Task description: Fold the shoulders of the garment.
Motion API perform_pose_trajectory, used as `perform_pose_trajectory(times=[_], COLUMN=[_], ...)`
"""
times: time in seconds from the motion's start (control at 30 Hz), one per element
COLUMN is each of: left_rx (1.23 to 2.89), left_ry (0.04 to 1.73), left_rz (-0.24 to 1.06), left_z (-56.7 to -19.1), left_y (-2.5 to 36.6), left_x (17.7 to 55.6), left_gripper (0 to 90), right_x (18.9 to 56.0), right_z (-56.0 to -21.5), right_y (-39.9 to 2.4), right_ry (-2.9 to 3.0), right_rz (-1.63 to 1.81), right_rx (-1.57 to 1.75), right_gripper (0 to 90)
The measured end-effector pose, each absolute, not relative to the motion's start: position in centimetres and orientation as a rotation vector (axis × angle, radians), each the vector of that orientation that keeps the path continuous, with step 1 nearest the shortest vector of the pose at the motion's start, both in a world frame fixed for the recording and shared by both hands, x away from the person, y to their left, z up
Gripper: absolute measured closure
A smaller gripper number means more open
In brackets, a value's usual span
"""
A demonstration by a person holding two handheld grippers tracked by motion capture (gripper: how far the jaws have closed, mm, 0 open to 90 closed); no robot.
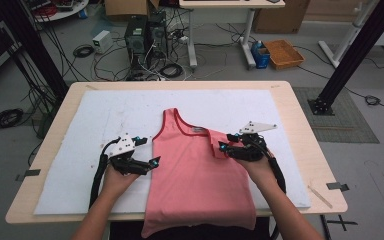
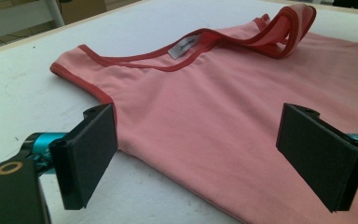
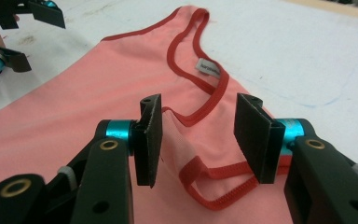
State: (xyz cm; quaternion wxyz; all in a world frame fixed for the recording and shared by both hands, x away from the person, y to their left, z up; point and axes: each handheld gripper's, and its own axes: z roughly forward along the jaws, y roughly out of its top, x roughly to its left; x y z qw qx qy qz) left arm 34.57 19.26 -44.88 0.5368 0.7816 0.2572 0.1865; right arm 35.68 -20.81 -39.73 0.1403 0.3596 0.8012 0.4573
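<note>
A pink tank top (image 1: 195, 175) with dark red trim lies flat on the white mat (image 1: 75, 150), neck away from me, hem hanging over the front edge. Its right shoulder strap (image 1: 216, 148) is folded inward onto the chest. My right gripper (image 1: 225, 142) sits at that strap; in the right gripper view its jaws (image 3: 198, 140) stand apart with the folded strap (image 3: 205, 186) lying loose between them. My left gripper (image 1: 149, 150) is open at the top's left side, below the armhole. In the left gripper view the pink cloth (image 2: 214, 116) lies between its wide pads (image 2: 196, 158).
The mat covers most of a light wooden table (image 1: 300, 125). Bare mat lies left of and behind the top. Beyond the table the floor holds cables, computer towers (image 1: 145, 35), an orange crate (image 1: 283, 53) and black frame posts (image 1: 350, 55).
</note>
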Motion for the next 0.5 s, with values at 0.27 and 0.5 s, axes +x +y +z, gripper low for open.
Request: perform_pose_trajectory(times=[0.27, 0.5], left_rx=[1.854, 1.856], left_ry=[0.616, 0.617], left_rz=[0.437, 0.443], left_z=[-44.9, -44.9], left_y=[19.3, 19.3], left_x=[34.6, 34.6], left_gripper=[12.7, 12.7], right_x=[35.7, 33.9], right_z=[-42.0, -43.2], right_y=[-20.5, -20.6], right_ry=[2.444, 2.467], right_rz=[1.323, 1.307], right_rx=[0.952, 0.888], right_gripper=[73.0, 81.5])
